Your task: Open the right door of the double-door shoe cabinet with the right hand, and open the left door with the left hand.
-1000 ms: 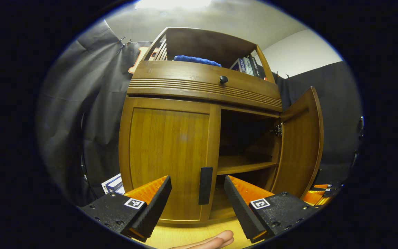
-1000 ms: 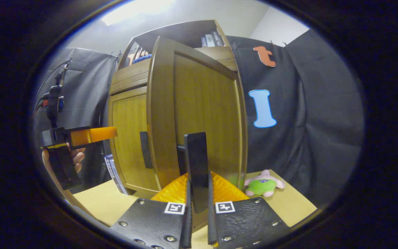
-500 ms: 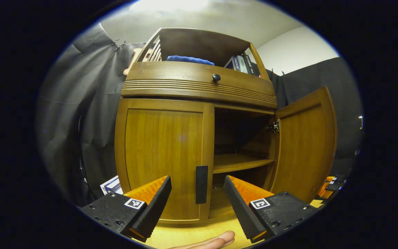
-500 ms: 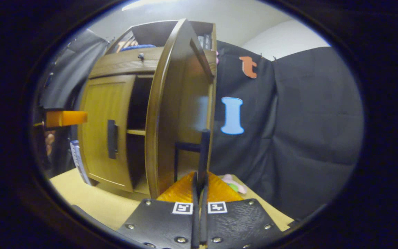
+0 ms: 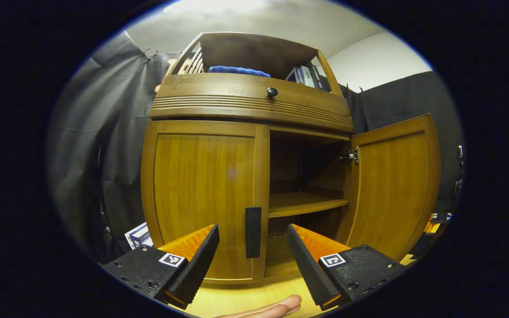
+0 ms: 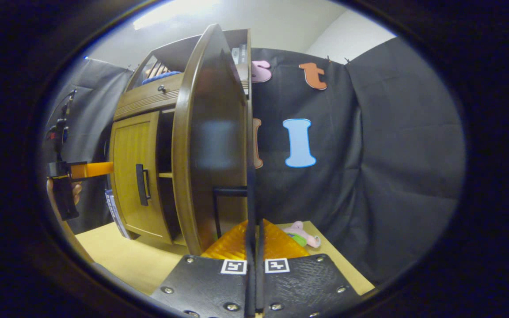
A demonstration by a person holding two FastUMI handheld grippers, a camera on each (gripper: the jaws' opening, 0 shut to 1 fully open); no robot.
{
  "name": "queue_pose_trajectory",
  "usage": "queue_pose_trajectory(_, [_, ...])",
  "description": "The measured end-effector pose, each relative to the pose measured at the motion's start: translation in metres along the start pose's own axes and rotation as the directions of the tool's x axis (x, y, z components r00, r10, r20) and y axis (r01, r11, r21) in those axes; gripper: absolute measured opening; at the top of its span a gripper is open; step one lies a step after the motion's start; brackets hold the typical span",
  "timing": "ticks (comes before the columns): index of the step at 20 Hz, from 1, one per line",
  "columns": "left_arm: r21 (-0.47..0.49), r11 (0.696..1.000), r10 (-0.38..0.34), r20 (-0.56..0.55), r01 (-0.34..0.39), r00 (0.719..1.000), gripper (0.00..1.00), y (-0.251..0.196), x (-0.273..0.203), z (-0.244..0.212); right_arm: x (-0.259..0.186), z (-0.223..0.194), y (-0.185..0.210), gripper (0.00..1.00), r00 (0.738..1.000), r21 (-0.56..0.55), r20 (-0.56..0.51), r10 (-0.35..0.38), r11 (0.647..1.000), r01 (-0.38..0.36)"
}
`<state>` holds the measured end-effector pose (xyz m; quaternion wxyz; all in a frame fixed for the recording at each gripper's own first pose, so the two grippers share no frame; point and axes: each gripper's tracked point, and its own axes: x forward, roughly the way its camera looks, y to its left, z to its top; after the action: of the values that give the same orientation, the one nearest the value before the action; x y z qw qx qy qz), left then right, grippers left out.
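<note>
The brown wooden double-door shoe cabinet stands on a pale wooden table against the black cloth wall. Its right door is swung wide open, showing a bare inner shelf in the dark compartment. In the right gripper view the right gripper has its fingers pinched together on the thin black bar handle of that door, seen edge-on. The left door is closed, with its black vertical handle near the inner edge. The left gripper hovers in front of that handle, fingers spread apart and holding nothing, the handle standing between them farther off. A blue folded cloth and some books sit on the top shelf, above a drawer with a small dark round knob. A small pink and green plush toy lies on the table beside the cabinet.
</note>
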<state>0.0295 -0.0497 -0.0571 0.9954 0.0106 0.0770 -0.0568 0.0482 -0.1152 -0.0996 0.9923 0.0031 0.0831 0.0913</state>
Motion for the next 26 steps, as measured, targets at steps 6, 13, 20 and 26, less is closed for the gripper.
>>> queue_pose_trajectory(6, [-0.001, 1.000, -0.019, -0.011, 0.019, 1.000, 0.92, -0.012, 0.007, -0.008, 0.006, 0.000, -0.017, 0.01, 0.995, 0.038, -0.011, 0.103, 0.994, -0.103])
queue_pose_trajectory(13, [-0.036, 0.998, -0.051, 0.015, 0.052, 0.999, 0.92, -0.016, 0.021, -0.010, -0.011, 0.002, -0.028, 0.23, 0.997, -0.032, 0.070, 0.019, 0.999, -0.017])
queue_pose_trajectory(20, [-0.054, 0.997, -0.056, -0.013, 0.055, 0.998, 0.92, -0.018, 0.066, -0.031, -0.075, 0.037, -0.050, 0.99, 0.967, 0.189, 0.226, -0.117, 0.979, 0.074])
queue_pose_trajectory(26, [-0.080, 0.996, -0.029, 0.077, 0.035, 0.997, 0.90, -0.010, 0.097, -0.023, -0.115, 0.075, -0.029, 1.00, 0.925, 0.170, 0.318, -0.208, 0.972, 0.160])
